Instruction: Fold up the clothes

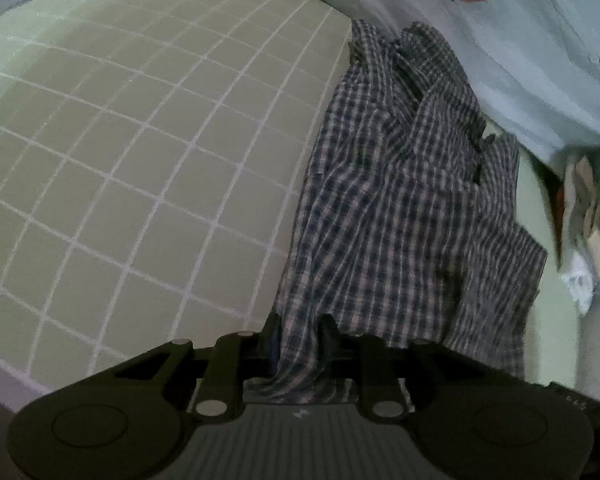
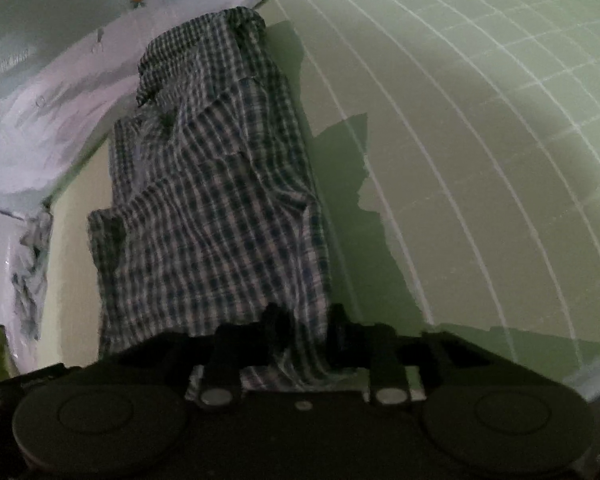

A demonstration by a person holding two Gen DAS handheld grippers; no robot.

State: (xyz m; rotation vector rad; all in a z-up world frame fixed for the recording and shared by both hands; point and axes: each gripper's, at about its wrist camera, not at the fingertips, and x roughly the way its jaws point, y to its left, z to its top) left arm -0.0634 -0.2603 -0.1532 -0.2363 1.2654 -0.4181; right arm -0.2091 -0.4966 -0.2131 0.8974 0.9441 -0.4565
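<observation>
Left wrist view shows the left gripper [image 1: 300,330] clamped on an edge of the checked shirt [image 1: 400,208], the cloth bunched between its two dark fingers and spilling back over the gripper body. From that pinch the checked shirt stretches away toward the far edge of the green grid mat [image 1: 140,140], lifted and rumpled, with folds running along its length. To one side of the shirt the mat lies bare with its white squares; on the other side, just beside the shirt, a pale cloth with carrot prints [image 1: 520,32] is draped, and a small crumpled pile of other fabric [image 1: 584,240] sits below it.

Right wrist view shows the right gripper [image 2: 304,328] likewise closed on the checked shirt [image 2: 212,200], fabric caught between its fingers and hanging down behind them. The shirt reaches from this gripper toward the carrot-print cloth [image 2: 60,72] and throws a jagged shadow on the grid mat [image 2: 480,160] beside it. A wrinkled pale garment [image 2: 30,264] lies near the shirt, on its side away from the shadow.
</observation>
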